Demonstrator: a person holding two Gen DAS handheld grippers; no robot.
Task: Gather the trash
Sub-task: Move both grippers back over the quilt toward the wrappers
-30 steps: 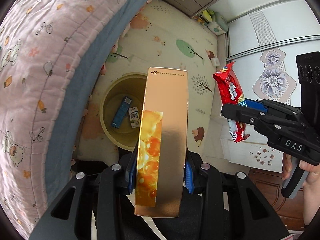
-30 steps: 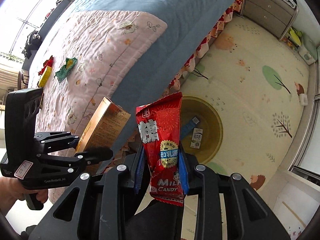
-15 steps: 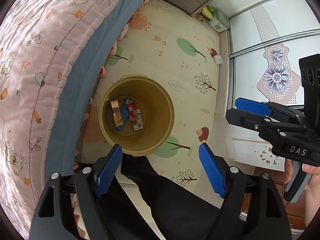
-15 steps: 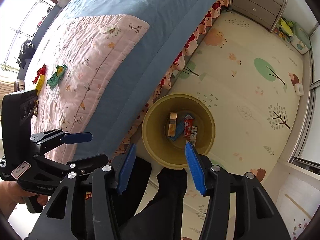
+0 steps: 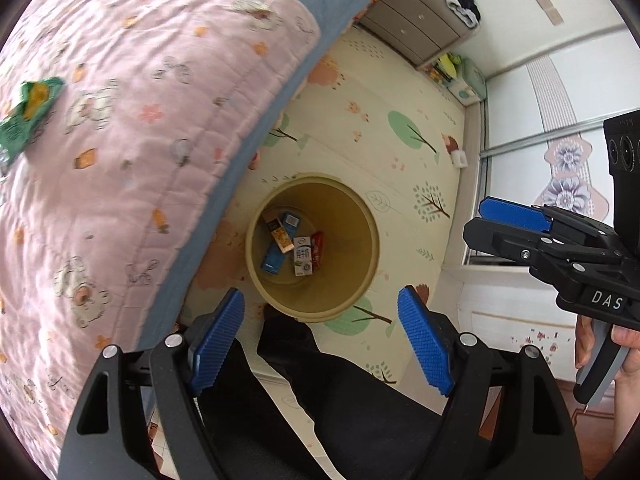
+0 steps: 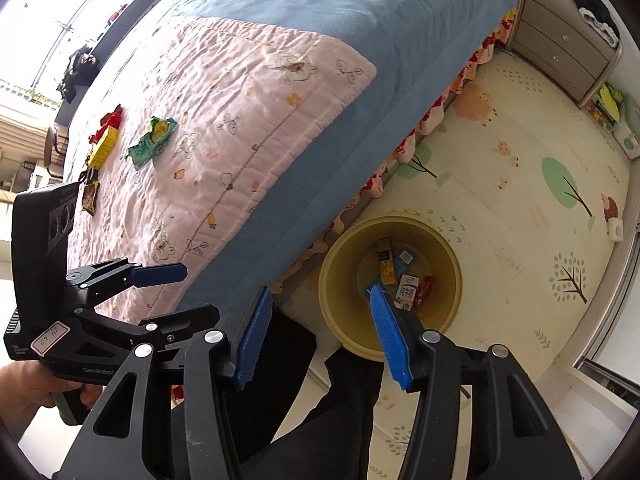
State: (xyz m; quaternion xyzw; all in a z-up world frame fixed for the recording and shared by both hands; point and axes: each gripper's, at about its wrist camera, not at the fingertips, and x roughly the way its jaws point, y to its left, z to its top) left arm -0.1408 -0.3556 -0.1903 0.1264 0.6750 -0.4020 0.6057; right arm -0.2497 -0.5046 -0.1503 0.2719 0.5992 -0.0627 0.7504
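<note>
A yellow bin [image 5: 360,276] [image 6: 448,316] stands on the floor beside the bed. Inside lie a gold box [image 5: 279,233] [image 6: 385,261], a blue carton [image 5: 274,258], a small milk carton [image 5: 303,256] [image 6: 407,291] and a red candy wrapper [image 5: 317,245] [image 6: 425,290]. My left gripper [image 5: 320,334] is open and empty above the bin's near rim. My right gripper [image 6: 320,332] is open and empty, also above the bin. A green wrapper [image 5: 26,114] [image 6: 152,142], a yellow packet [image 6: 104,146] and more wrappers [image 6: 90,196] lie on the pink quilt [image 6: 240,112].
The bed with a blue cover [image 6: 340,8] fills the left. A dresser [image 5: 416,24] [image 6: 560,48] stands at the far wall. A patterned play mat [image 5: 392,152] covers the floor. The person's dark trouser legs [image 5: 340,400] are below the grippers. Wardrobe doors [image 5: 560,120] are at right.
One second ago my left gripper held the gold box and my right held the red candy wrapper. Both opened; the items now lie in the bin. Both views have swung toward the bed.
</note>
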